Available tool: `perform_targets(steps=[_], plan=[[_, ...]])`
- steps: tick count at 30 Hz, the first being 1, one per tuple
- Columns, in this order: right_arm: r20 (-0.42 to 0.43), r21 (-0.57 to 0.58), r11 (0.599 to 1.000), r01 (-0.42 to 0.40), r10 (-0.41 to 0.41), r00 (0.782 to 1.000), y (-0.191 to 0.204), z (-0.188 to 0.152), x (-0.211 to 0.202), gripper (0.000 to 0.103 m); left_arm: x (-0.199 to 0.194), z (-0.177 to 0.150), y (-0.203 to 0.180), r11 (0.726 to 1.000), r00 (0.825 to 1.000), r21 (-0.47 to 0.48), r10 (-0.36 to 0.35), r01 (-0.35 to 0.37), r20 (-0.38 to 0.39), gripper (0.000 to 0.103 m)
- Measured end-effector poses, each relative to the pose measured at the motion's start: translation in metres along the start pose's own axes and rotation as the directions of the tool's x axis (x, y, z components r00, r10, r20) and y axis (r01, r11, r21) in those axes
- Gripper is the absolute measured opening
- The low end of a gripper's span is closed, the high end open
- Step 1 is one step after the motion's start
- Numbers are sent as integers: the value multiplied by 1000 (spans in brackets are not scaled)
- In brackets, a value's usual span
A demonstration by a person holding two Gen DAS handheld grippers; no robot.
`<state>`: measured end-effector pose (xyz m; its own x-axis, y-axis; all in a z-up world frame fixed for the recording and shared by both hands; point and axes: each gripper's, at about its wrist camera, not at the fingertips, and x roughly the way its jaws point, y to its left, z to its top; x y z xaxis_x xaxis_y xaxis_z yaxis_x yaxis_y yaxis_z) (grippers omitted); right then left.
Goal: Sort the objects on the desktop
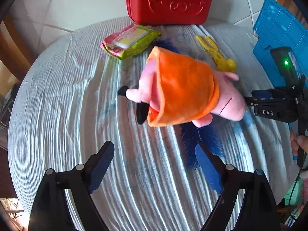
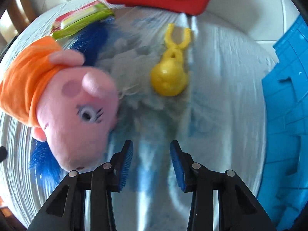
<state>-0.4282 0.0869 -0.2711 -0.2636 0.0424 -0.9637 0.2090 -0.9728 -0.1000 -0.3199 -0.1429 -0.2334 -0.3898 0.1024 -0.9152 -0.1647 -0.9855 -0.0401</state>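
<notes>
While steeply downturned, left tongs (image 1: 154, 146) agape.

Both wrist views are aimed steeply down at the cloth-covered table (image 1: 57, 105), with the pink pig plush (image 1: 182, 94) (image 2: 77, 115) shared, seen nearer from the right.

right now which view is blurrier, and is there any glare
Right wrist view is blurrier: the plush pig and yellow clip toy smear; left wrist view is sharper, with streaked cloth and a mild sheen on the red case.
</notes>
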Motion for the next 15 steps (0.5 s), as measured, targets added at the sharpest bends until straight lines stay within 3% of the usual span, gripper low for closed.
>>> perform_targets(steps=[1, 6, 11, 15], plan=[[2, 17, 999, -34, 34, 999, -6, -2, -4, 46, -5, 6, -1, 1000, 1000, 2, 2, -2, 18, 87], [57, 59, 980, -192, 189, 980, -6, -18, -29, 94, 6, 38, -14, 997, 999, 73, 33, -34, 22, 91], [76, 41, 968, -249, 246, 966, 14, -14, -36, 94, 40, 46, -15, 991, 998, 129, 31, -23, -62, 91], [74, 113, 944, -309, 302, 950, 16, -4, -21, 94, 61, 45, -11, 993, 996, 121, 6, 5, -92, 91]])
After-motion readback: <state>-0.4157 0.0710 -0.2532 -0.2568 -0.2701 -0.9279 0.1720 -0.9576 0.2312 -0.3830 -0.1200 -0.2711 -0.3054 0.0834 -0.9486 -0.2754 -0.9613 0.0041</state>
